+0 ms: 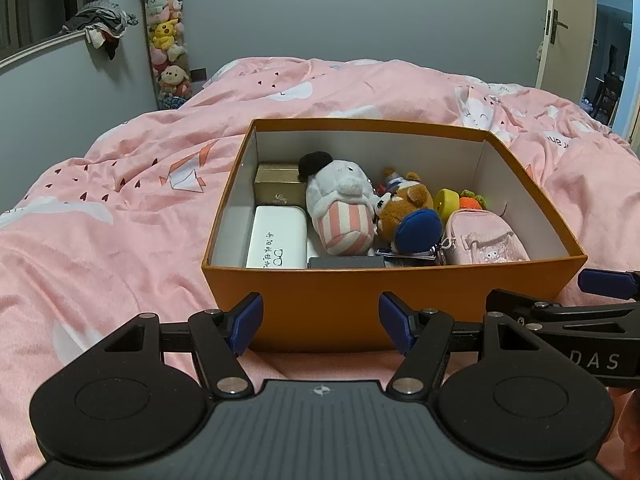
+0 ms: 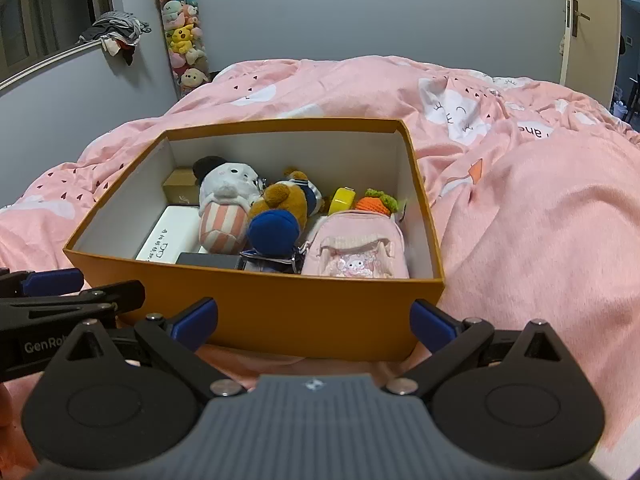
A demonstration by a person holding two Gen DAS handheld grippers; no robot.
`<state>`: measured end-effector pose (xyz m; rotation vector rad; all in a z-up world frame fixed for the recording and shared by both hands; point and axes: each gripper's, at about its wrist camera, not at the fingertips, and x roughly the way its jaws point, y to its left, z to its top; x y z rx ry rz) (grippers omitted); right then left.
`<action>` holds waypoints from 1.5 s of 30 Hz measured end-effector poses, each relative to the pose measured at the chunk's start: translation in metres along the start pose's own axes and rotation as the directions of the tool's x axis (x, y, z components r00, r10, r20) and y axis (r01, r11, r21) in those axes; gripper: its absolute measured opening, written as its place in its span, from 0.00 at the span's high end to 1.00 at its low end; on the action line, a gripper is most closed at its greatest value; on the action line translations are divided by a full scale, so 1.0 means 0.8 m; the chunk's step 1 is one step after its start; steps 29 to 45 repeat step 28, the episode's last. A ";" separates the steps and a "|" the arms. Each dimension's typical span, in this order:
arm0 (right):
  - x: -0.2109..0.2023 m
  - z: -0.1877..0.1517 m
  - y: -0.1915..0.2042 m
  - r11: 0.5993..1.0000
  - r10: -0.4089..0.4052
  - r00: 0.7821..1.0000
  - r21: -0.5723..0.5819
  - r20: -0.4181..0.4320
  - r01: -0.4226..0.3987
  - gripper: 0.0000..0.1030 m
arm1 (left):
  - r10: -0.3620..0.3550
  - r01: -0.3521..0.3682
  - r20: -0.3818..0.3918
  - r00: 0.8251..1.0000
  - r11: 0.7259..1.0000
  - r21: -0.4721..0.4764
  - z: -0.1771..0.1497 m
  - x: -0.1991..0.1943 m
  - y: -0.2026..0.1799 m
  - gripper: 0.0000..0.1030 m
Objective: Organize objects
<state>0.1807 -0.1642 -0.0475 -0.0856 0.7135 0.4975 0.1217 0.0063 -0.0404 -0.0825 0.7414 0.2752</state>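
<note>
A pink quilted bedspread [image 1: 120, 216] carries an open orange cardboard box [image 1: 320, 304], already packed: white glasses case [image 1: 276, 240] near left, grey-and-pink striped plush [image 1: 340, 208] and brown bear plush [image 2: 280, 200] in the middle, pink mini backpack [image 2: 356, 252] near right. The left gripper [image 1: 320, 322] and right gripper [image 2: 314, 322] sit near the box's near wall, both with fingers spread apart and empty. The soft bedding could let the box tip if either one nudges that wall.

Dim, even light; fisheye-warped edges

Grey walls [image 1: 280, 12], pink duvet bed [image 1: 120, 208], window [image 1: 36, 0], open white door [image 1: 568, 28]
</note>
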 end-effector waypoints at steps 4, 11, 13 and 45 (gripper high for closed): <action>0.000 0.000 0.000 1.000 0.000 1.000 -0.001 0.000 0.000 0.01 | 0.000 0.000 0.000 1.000 1.000 -0.001 0.000 -0.001 0.000 0.25; 0.000 0.000 0.000 1.000 -0.001 1.000 0.003 -0.002 0.001 0.01 | 0.001 -0.001 0.000 1.000 1.000 -0.002 0.000 -0.001 0.000 0.25; 0.000 -0.001 0.000 1.000 0.000 1.000 0.004 -0.003 0.000 0.01 | 0.001 -0.001 -0.002 1.000 1.000 -0.003 0.000 -0.001 0.000 0.25; 0.000 -0.001 0.000 1.000 0.000 1.000 0.002 -0.002 0.000 0.01 | -0.001 0.001 -0.003 1.000 1.000 -0.008 0.000 -0.003 0.000 0.25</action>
